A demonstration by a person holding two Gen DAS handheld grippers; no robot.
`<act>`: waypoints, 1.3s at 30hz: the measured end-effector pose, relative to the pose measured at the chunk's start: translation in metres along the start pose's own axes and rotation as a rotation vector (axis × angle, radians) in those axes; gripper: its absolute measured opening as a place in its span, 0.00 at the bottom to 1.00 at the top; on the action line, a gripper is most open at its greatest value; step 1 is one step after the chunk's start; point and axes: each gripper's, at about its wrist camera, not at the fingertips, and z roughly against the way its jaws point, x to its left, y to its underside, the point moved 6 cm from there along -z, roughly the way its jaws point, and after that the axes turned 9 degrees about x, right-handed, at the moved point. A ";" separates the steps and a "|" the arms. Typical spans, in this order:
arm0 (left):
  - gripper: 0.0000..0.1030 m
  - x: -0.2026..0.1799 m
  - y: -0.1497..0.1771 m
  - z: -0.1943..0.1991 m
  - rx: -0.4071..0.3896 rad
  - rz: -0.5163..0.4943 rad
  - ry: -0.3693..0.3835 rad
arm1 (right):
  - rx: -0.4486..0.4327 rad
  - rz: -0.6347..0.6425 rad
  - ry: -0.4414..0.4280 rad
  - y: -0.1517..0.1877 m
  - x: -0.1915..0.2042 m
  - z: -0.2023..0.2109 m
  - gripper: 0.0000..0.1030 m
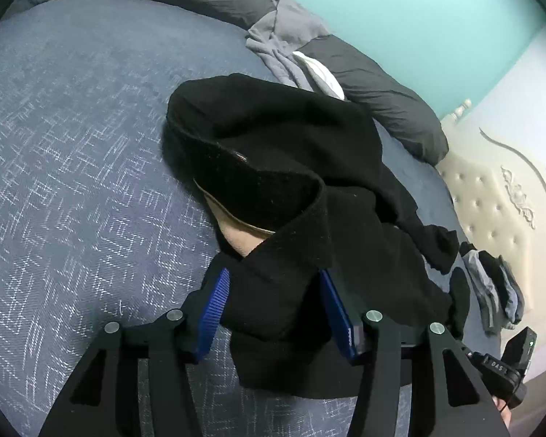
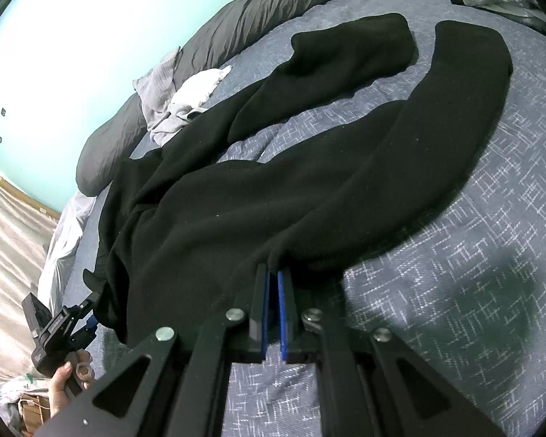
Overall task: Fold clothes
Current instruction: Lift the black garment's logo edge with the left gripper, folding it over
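Right gripper (image 1: 500, 366) body: small pale letters, seemingly "BAS", blurred and uncertain.
Left gripper (image 2: 60, 324) body: a printed label, too small to read.

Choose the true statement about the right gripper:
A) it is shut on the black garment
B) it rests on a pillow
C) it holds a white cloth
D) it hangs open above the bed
A: the right gripper has its blue fingers pressed together on the edge of the black garment.

Each gripper, left (image 1: 273, 306) and right (image 2: 273, 309), has matte black angular arms with triangular cut-outs; round silver pivot screws sit at the joints; ribbed blue pads line the fingers (image 1: 213, 313); a black handle block carries small lettering, perhaps "DAS"; one green light glows.
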 end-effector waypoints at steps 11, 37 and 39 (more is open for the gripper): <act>0.61 -0.002 0.003 0.000 -0.006 -0.008 -0.011 | 0.005 -0.002 0.001 0.000 0.000 -0.001 0.04; 0.31 -0.002 0.011 -0.004 0.022 -0.070 -0.051 | 0.012 -0.011 0.002 0.001 0.000 -0.005 0.04; 0.23 -0.003 0.012 -0.002 0.020 -0.075 -0.052 | 0.011 -0.013 0.002 0.001 -0.001 -0.005 0.04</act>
